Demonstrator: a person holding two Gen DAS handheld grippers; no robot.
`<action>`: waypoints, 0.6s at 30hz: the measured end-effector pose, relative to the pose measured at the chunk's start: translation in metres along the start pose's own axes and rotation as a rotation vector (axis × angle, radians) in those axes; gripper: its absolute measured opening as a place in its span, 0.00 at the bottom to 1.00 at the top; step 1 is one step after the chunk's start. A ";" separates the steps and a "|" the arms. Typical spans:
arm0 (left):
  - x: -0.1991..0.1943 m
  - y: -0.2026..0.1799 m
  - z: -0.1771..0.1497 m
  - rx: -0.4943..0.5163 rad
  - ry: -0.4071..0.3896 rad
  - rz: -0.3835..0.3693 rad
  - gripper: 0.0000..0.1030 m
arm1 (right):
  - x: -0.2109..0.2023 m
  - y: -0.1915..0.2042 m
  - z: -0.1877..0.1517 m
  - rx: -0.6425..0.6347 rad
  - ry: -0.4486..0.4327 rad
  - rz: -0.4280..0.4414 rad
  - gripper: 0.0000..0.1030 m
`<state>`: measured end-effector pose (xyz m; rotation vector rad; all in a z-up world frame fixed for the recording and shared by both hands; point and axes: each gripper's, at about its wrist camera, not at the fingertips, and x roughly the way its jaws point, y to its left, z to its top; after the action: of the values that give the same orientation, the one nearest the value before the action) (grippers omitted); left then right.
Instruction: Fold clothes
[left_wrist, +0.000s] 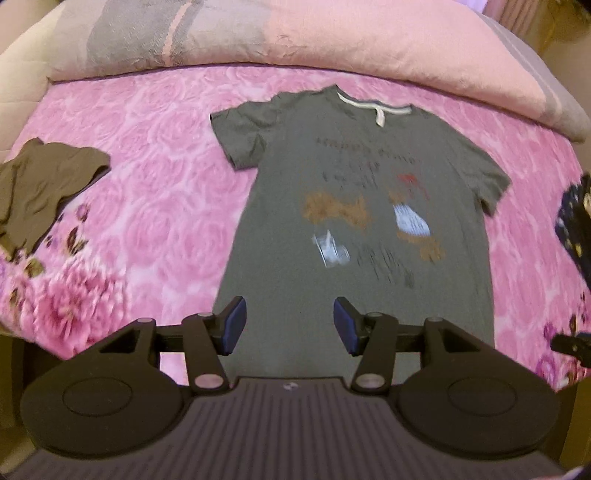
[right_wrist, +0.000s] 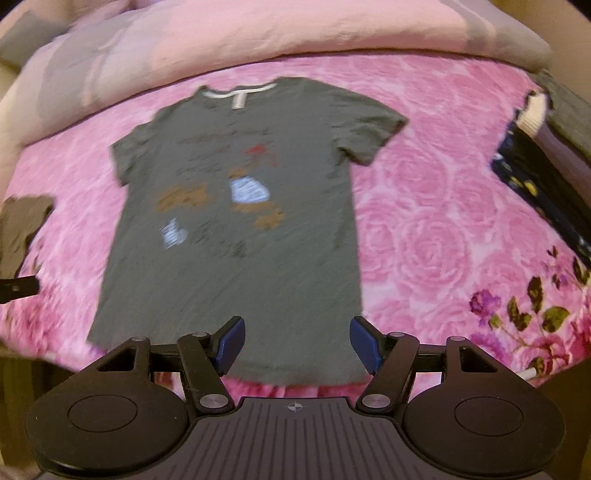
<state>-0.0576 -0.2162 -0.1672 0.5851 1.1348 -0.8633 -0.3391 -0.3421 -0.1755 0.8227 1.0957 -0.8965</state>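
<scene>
A grey T-shirt (left_wrist: 354, 221) with a printed front lies spread flat on the pink floral bedspread (left_wrist: 147, 206), collar at the far end and hem nearest me. My left gripper (left_wrist: 290, 323) hangs open above the shirt's lower part, nothing between its blue pads (left_wrist: 234, 325). In the right wrist view the same T-shirt (right_wrist: 240, 221) lies flat, and my right gripper (right_wrist: 297, 345) stands open over the hem near its right corner, empty. Both views are blurred by motion.
A crumpled brown garment (left_wrist: 40, 188) lies at the left of the bed. A dark patterned garment (right_wrist: 535, 184) lies at the right. A pink and grey folded quilt (left_wrist: 295, 40) runs along the far side. The other gripper's tip (left_wrist: 572, 345) shows at the right edge.
</scene>
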 end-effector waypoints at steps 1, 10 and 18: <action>0.011 0.009 0.011 -0.013 0.001 -0.012 0.47 | 0.006 0.000 0.008 0.023 0.002 -0.014 0.64; 0.142 0.089 0.105 -0.126 0.020 -0.072 0.46 | 0.088 -0.004 0.087 0.209 -0.018 -0.133 0.64; 0.256 0.149 0.160 -0.306 -0.073 -0.143 0.36 | 0.170 0.000 0.132 0.215 -0.072 -0.160 0.64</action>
<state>0.1944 -0.3319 -0.3578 0.2209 1.2237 -0.8051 -0.2555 -0.4915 -0.3053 0.8797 1.0241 -1.1849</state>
